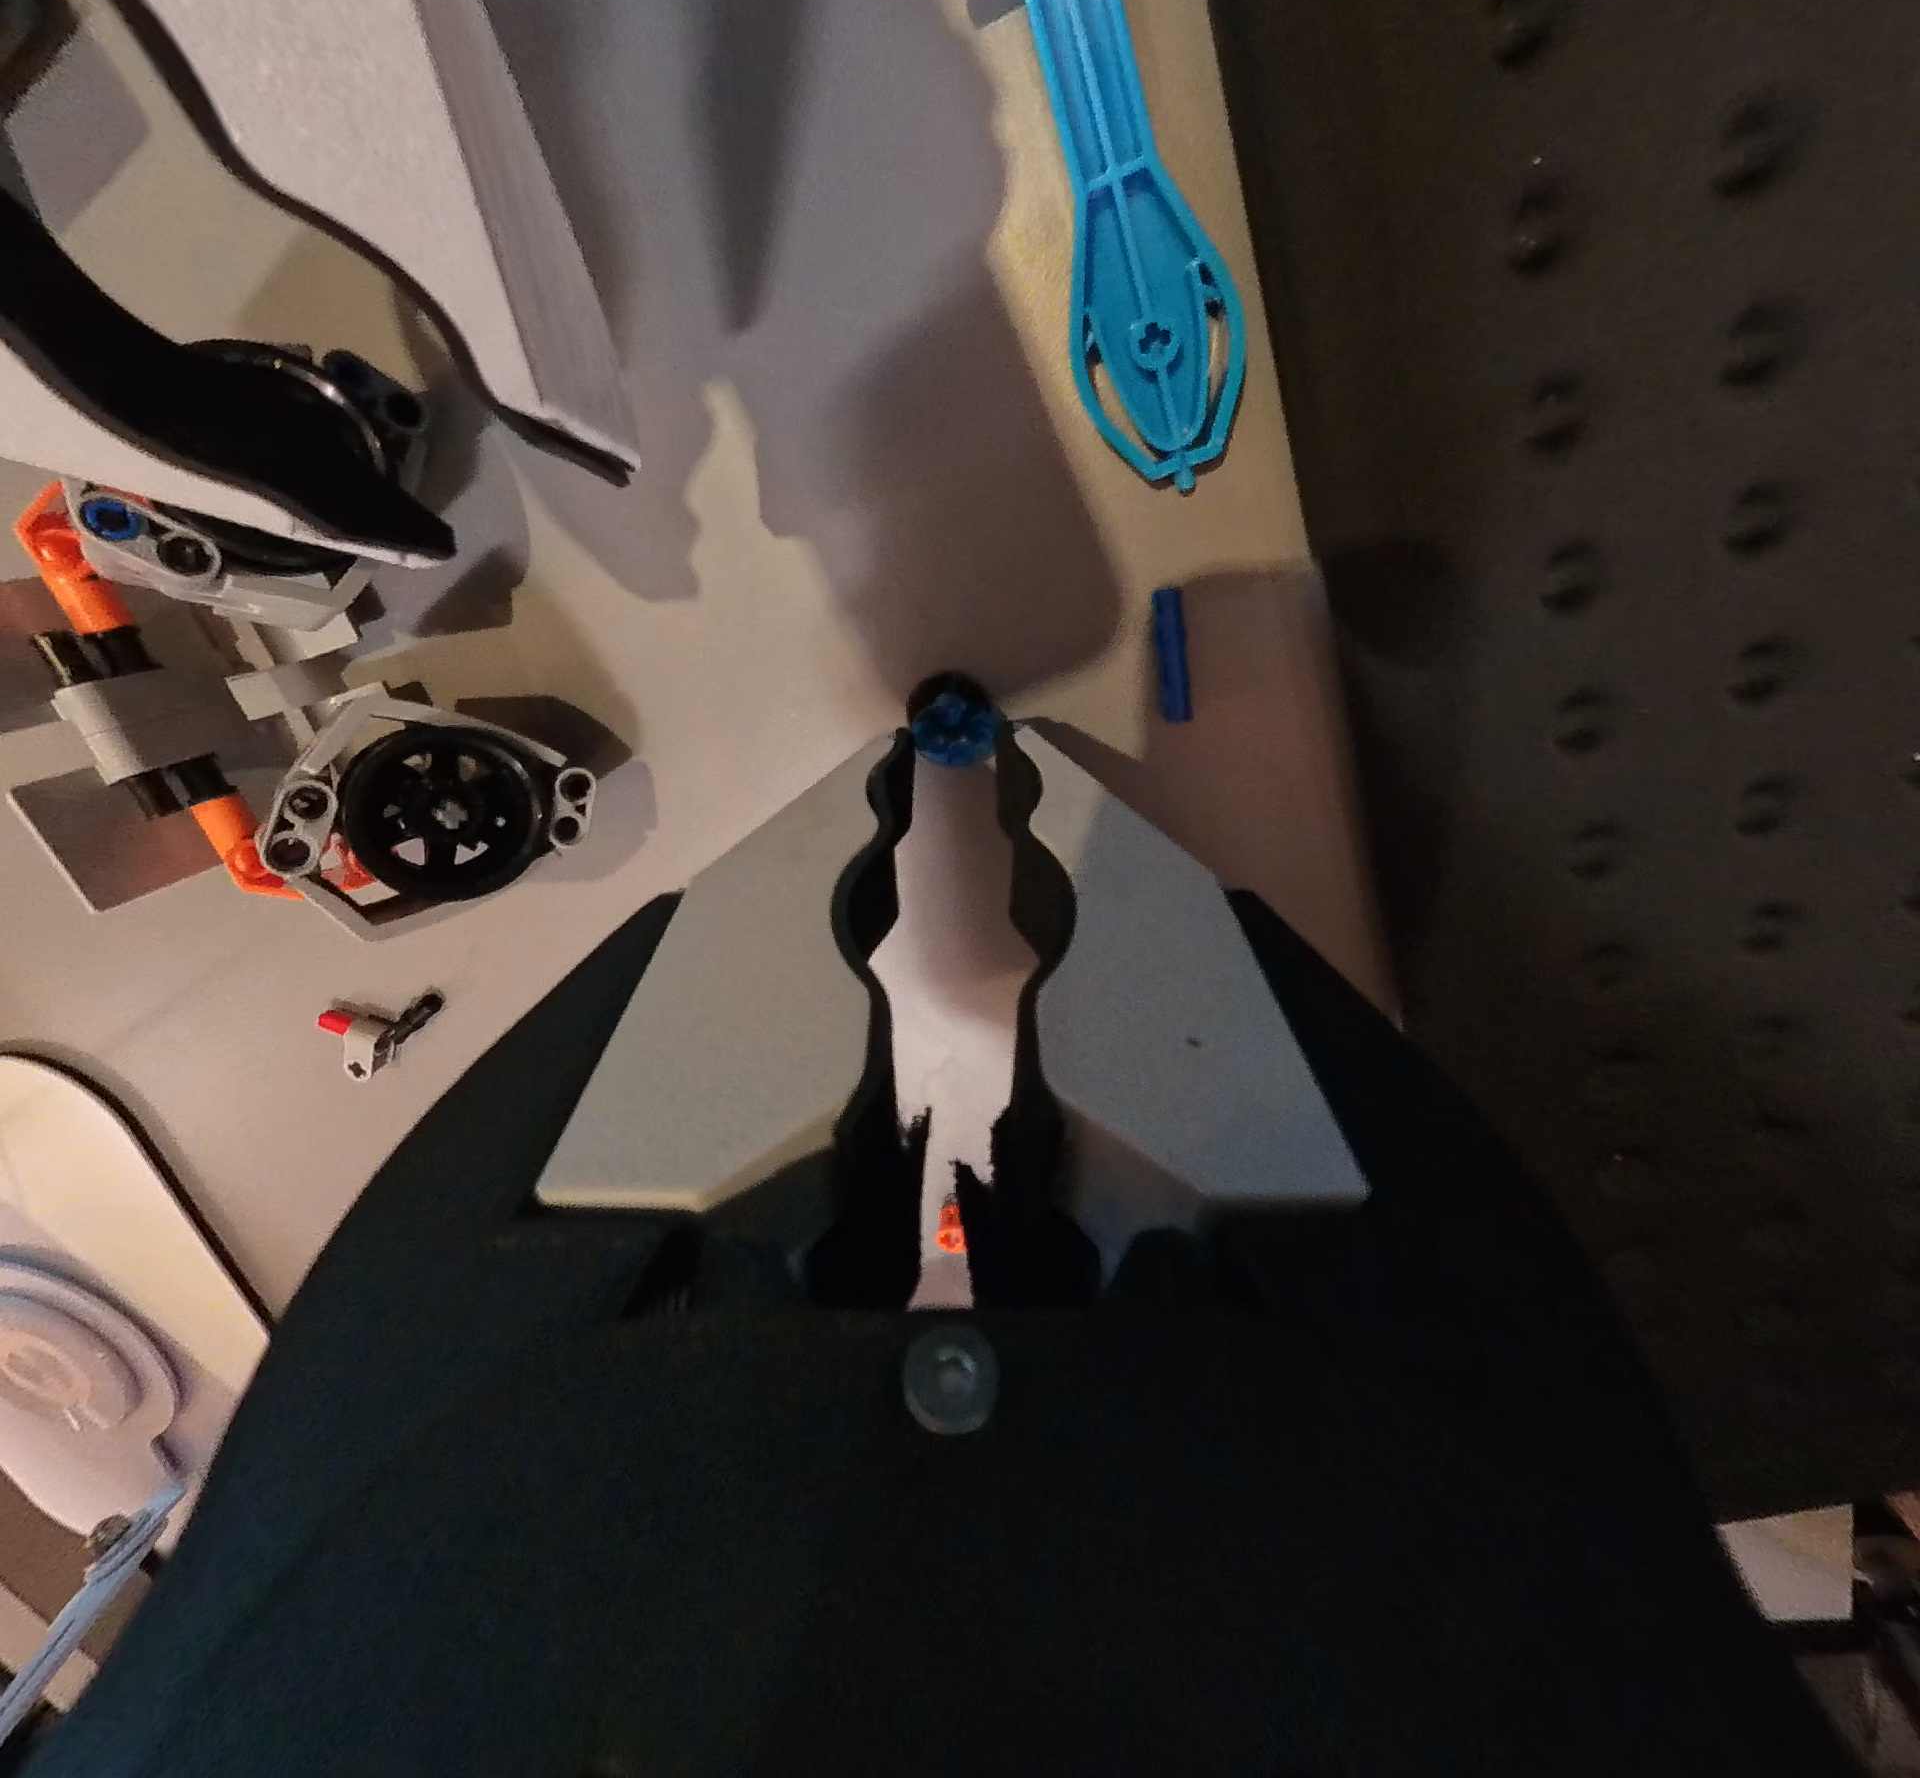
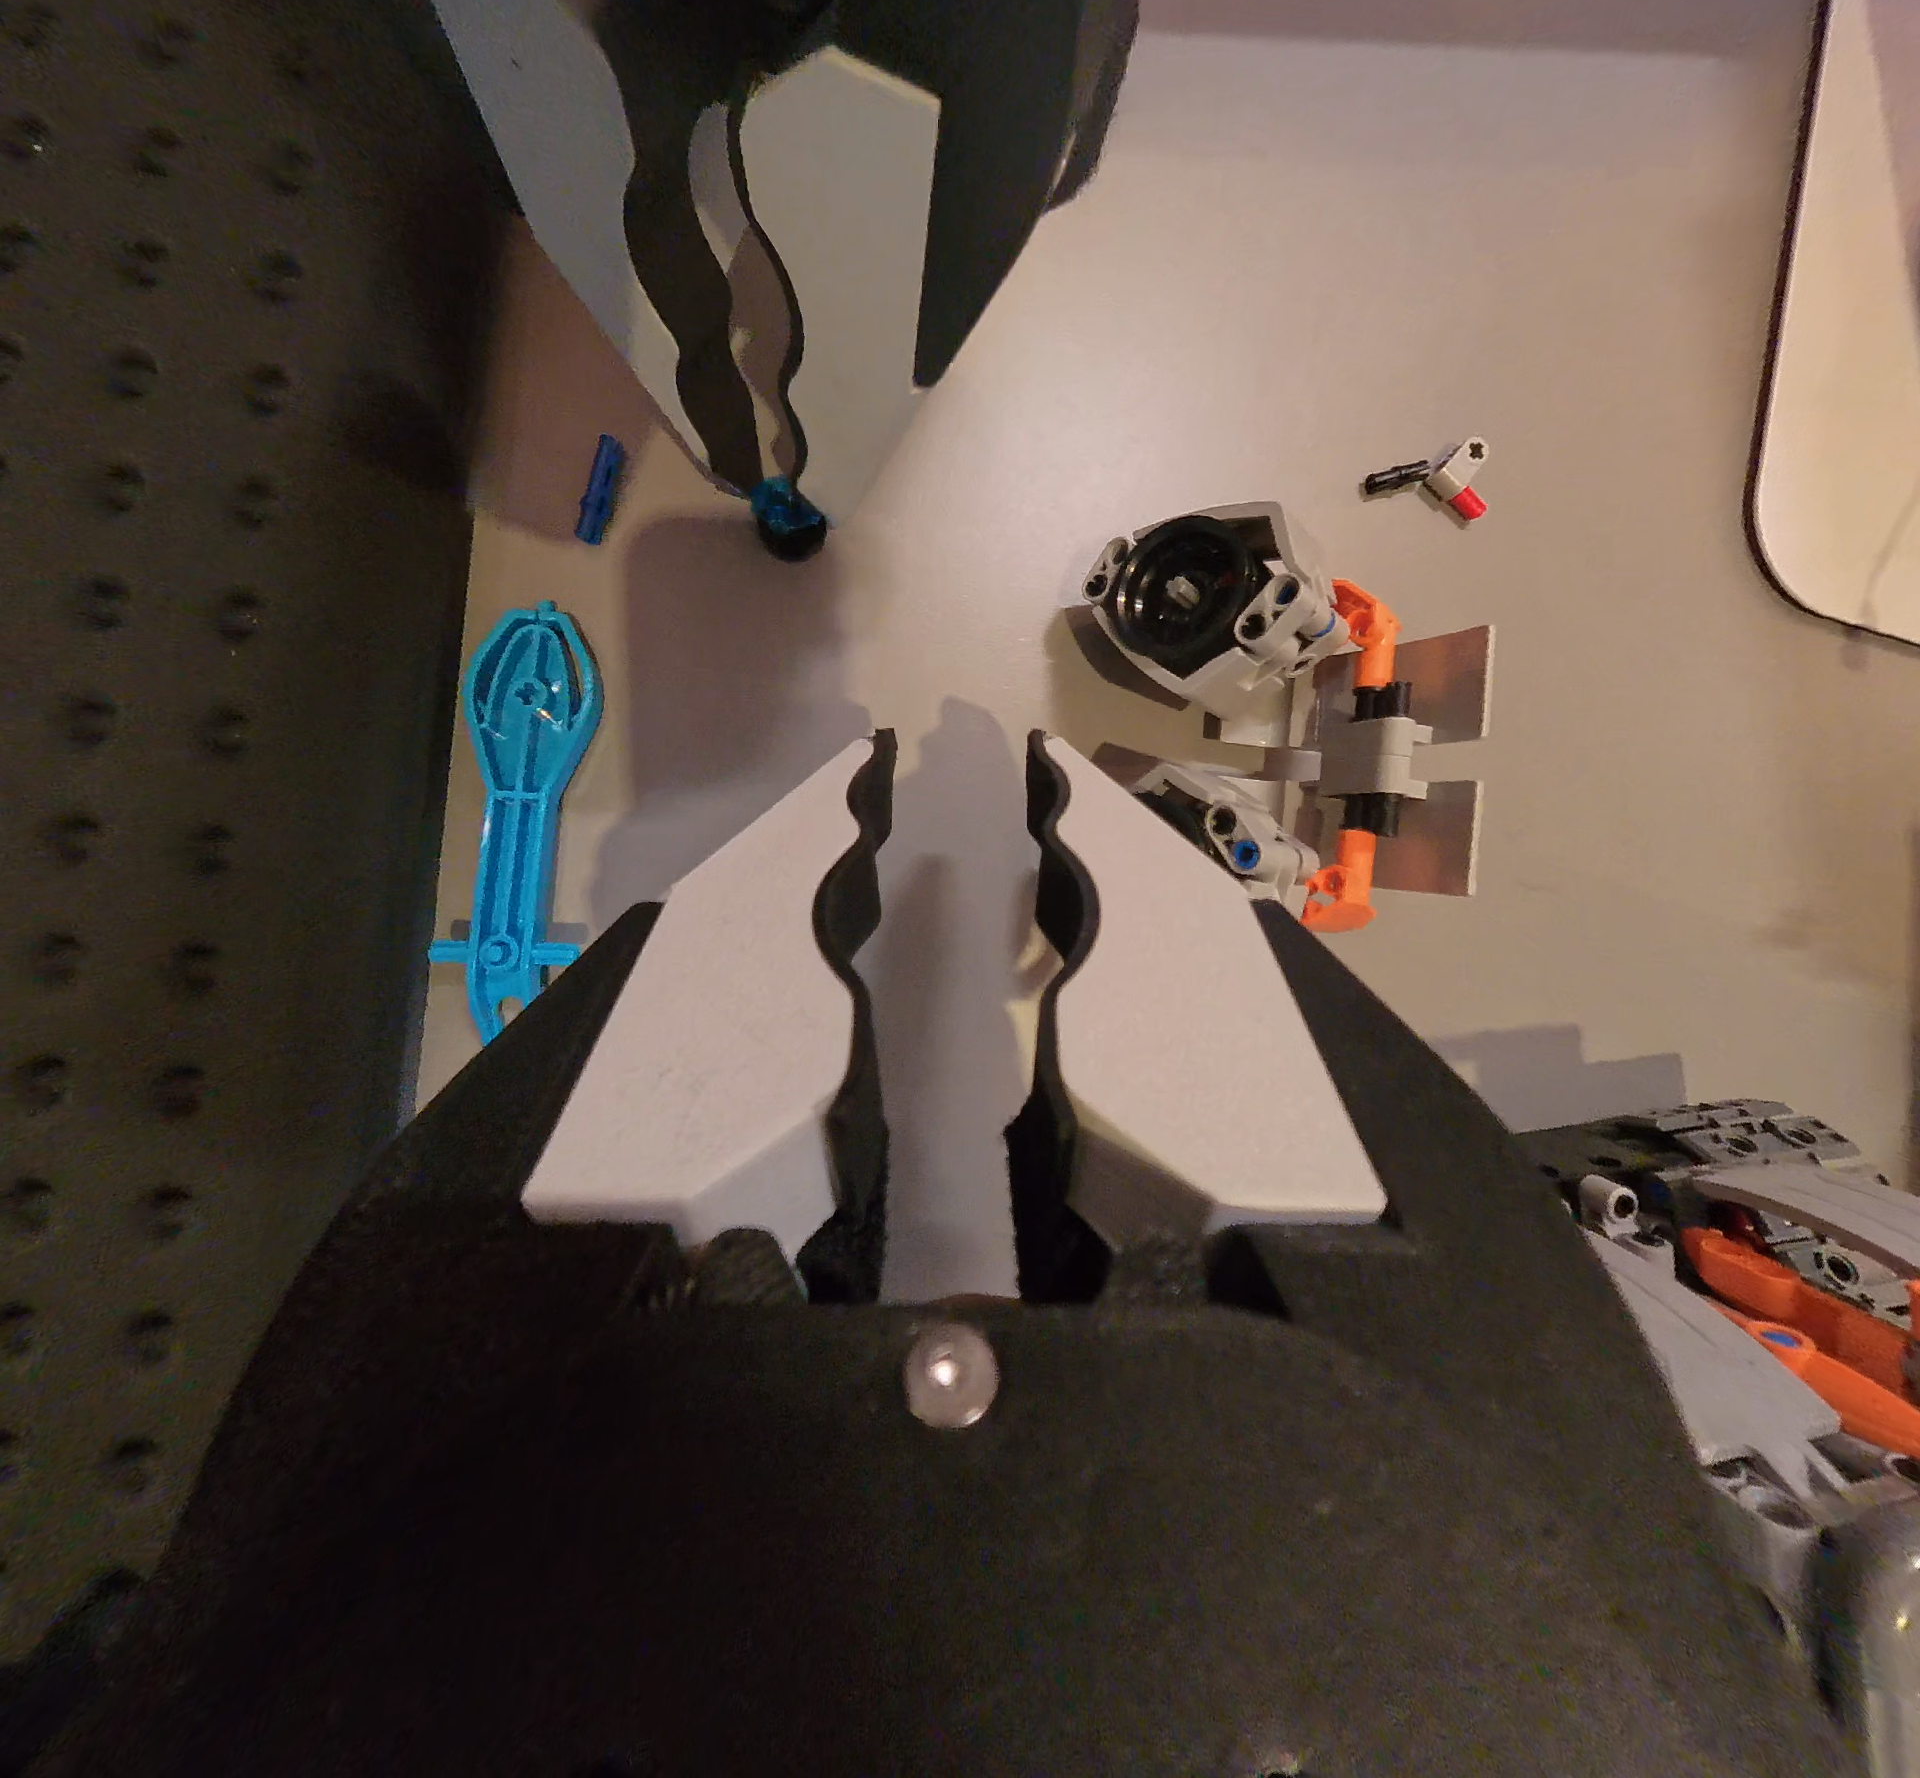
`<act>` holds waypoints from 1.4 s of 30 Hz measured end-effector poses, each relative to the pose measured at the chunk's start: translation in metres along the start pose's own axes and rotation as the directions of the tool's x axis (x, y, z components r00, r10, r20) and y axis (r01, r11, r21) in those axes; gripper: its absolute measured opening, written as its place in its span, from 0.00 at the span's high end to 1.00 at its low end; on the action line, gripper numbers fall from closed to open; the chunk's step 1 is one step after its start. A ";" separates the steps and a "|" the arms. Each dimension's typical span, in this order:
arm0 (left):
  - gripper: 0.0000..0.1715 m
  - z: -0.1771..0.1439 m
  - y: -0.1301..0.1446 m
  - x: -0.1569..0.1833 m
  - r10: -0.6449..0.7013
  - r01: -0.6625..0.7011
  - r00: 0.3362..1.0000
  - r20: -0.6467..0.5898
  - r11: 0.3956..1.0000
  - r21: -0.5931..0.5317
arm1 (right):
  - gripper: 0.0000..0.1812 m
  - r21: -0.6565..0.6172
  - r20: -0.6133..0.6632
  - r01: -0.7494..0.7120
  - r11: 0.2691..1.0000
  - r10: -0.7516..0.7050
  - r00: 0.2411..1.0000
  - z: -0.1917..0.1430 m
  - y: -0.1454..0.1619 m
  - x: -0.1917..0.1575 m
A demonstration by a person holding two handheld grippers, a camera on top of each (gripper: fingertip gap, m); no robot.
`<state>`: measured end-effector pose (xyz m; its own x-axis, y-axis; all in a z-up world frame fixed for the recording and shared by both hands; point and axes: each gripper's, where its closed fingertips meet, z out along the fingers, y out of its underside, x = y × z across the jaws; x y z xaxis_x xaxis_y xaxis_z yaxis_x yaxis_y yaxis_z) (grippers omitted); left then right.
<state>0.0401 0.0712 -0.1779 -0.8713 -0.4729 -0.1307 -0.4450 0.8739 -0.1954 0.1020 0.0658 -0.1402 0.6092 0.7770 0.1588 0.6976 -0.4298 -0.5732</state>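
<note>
My left gripper [image 1: 954, 741] is shut on a small round blue-and-black piece [image 1: 954, 722], held at the fingertips on or just above the beige table. The right wrist view shows the same gripper [image 2: 777, 487] and piece [image 2: 787, 513] at the upper left. My right gripper [image 2: 961, 741] is open and empty, hovering over bare table between a light blue blade part [image 2: 525, 772] and a grey, orange and black wheel assembly [image 2: 1278, 689]. In the left wrist view it [image 1: 509, 492] reaches in at the upper left, over that assembly [image 1: 260, 720].
A dark blue pin [image 1: 1171, 653] lies right of the held piece, with the blade part [image 1: 1143, 201] beyond it. A small grey-red-black connector [image 2: 1439, 476] lies loose. A black perforated mat [image 2: 208, 585] borders the table. A larger grey-orange model [image 2: 1766, 1313] and a white board [image 2: 1849, 274] lie to the right. Some 8 cm of space lies between my two pairs of fingers.
</note>
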 end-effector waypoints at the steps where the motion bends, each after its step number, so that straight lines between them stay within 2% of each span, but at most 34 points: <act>1: 0.92 0.000 0.000 0.000 -0.001 0.001 1.000 -0.001 1.000 -0.003 | 0.87 0.000 0.000 0.001 1.000 -0.001 1.000 0.000 0.000 0.000; 25: 0.92 0.001 -0.003 0.000 -0.025 0.025 0.999 -0.021 1.000 -0.009 | 0.87 0.002 -0.002 0.005 1.000 -0.005 1.000 -0.001 -0.001 -0.001; 29: 0.88 0.001 -0.003 0.001 -0.057 0.057 0.998 -0.024 0.998 0.009 | 0.87 0.003 -0.001 0.005 1.000 -0.005 1.000 -0.002 -0.002 -0.001; 35: 0.84 -0.007 0.003 0.002 -0.166 0.171 0.984 -0.071 0.983 0.071 | 0.87 0.026 0.027 -0.012 1.000 0.011 1.000 -0.003 -0.005 -0.005; 38: 0.87 -0.016 -0.003 0.002 -0.248 0.263 0.963 -0.108 0.949 0.174 | 0.91 0.071 0.089 -0.022 0.997 0.015 0.996 -0.001 -0.014 -0.015; 42: 0.90 -0.018 -0.005 0.001 -0.301 0.306 0.952 -0.062 0.911 0.275 | 0.93 0.081 0.135 -0.004 0.997 -0.007 0.991 0.012 -0.020 -0.029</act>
<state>0.0373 0.0684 -0.1595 -0.7081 -0.7061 -0.0051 -0.6157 0.6210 -0.4851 0.0659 0.0576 -0.1432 0.5479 0.8349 0.0524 0.6624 -0.3947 -0.6368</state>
